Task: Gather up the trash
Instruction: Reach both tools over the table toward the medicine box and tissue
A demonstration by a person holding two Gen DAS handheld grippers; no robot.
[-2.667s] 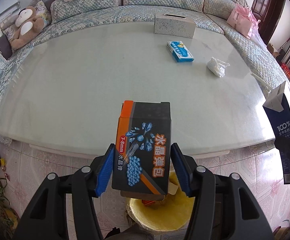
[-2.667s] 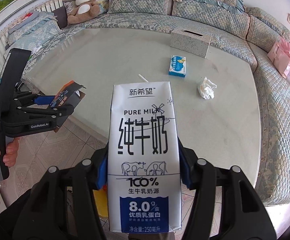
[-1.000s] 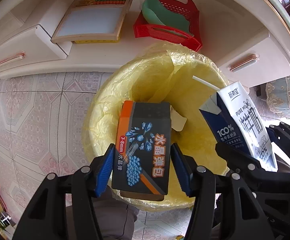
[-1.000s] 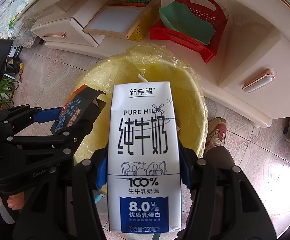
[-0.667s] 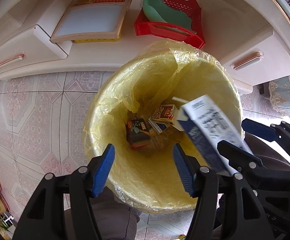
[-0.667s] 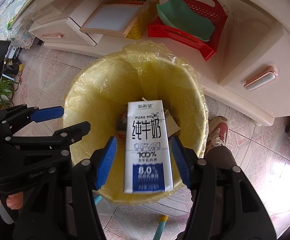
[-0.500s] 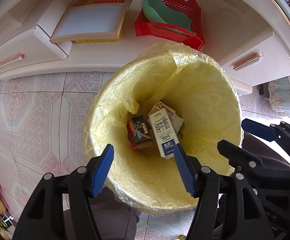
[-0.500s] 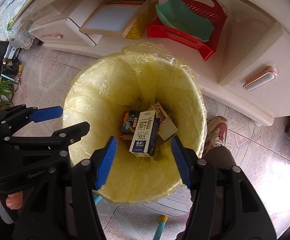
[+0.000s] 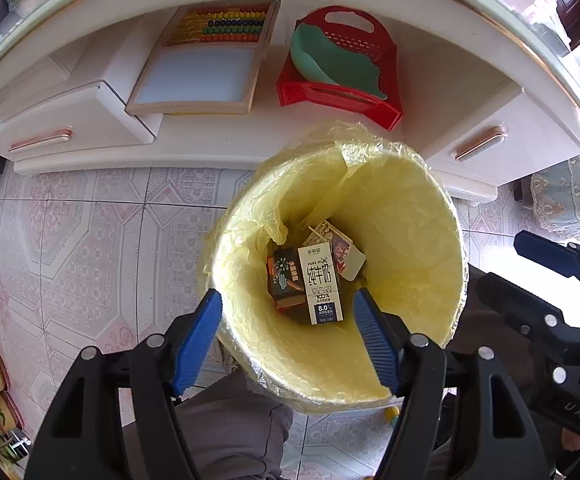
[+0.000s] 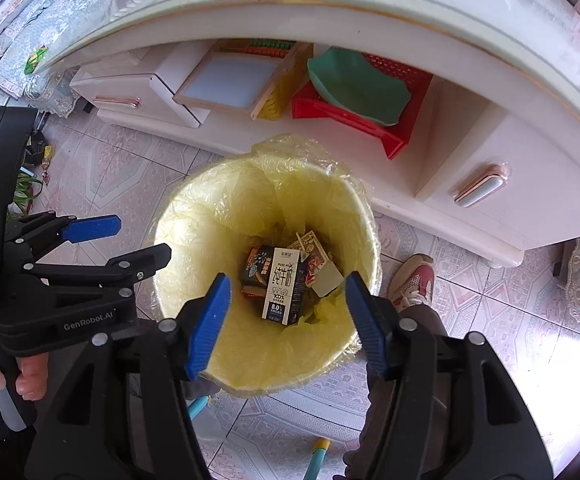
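1. Left gripper (image 9: 288, 312): released, jaws spread, nothing between them, above the bin (image 9: 441, 216).
2. Right gripper (image 10: 288, 300): released likewise.
3. Milk carton (image 9: 321, 284) lies at the bin bottom, touching the dark box (image 9: 284, 276).

Tiled floor (image 9: 90, 248) w/ yellow-lined bin (image 9: 421, 344); shelf (image 9: 218, 136) w/ abacus board (image 9: 206, 68), red basket (image 9: 341, 96).

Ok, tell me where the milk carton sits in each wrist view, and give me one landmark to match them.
Left wrist: the milk carton lies at the bottom of the yellow-lined bin, just right of the dark box.
Right wrist: the milk carton lies at the bin's bottom, between the open blue pads.
Shared landmark: the red basket beyond the bin.
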